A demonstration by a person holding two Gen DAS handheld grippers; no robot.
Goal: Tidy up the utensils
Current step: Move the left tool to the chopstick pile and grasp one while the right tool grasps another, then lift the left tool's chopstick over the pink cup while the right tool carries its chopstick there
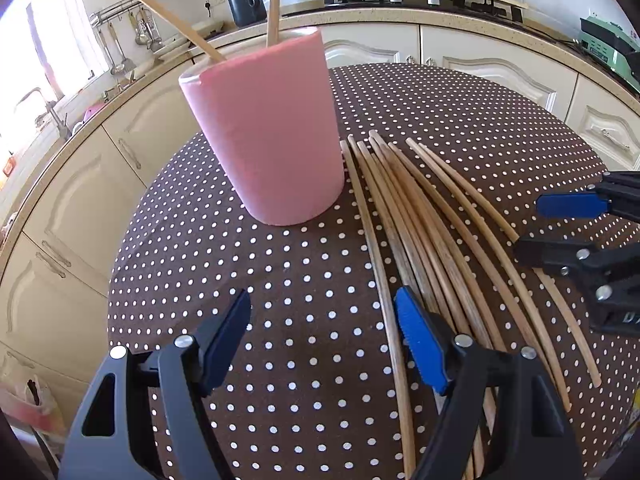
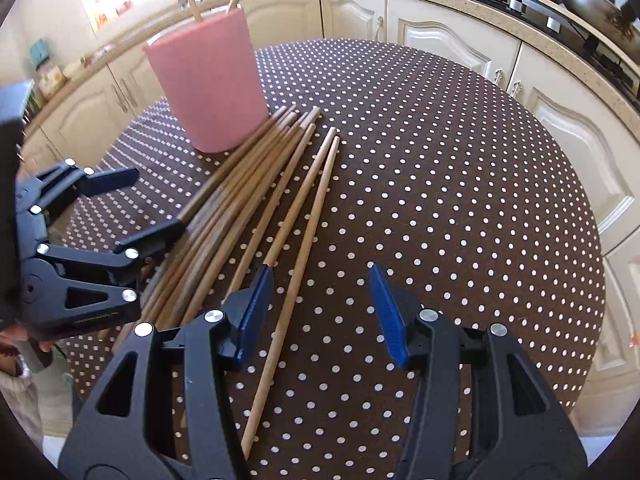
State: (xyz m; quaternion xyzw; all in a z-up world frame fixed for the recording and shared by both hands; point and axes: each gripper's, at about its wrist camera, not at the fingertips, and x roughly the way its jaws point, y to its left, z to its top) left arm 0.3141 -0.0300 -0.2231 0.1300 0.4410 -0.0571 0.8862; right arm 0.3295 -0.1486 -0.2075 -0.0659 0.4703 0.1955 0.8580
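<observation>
Pink cup (image 1: 268,128) stands upright on the table (image 1: 460,120) w/ the brown polka-dot cloth, two chopsticks (image 1: 273,4) already poking out of it. Rest of the chopsticks – a loose bunch (image 1: 416,216) – lie flat just right of the cup, tips near its base. Left gripper (image 1: 324,344) is spread wide, nothing in it, hovering over bare cloth w/ its right finger over the bunch's near ends. Right gripper (image 2: 320,312) is also spread & holding nothing – one stray stick (image 2: 296,280) passes between its fingers, another goes under its left finger.
</observation>
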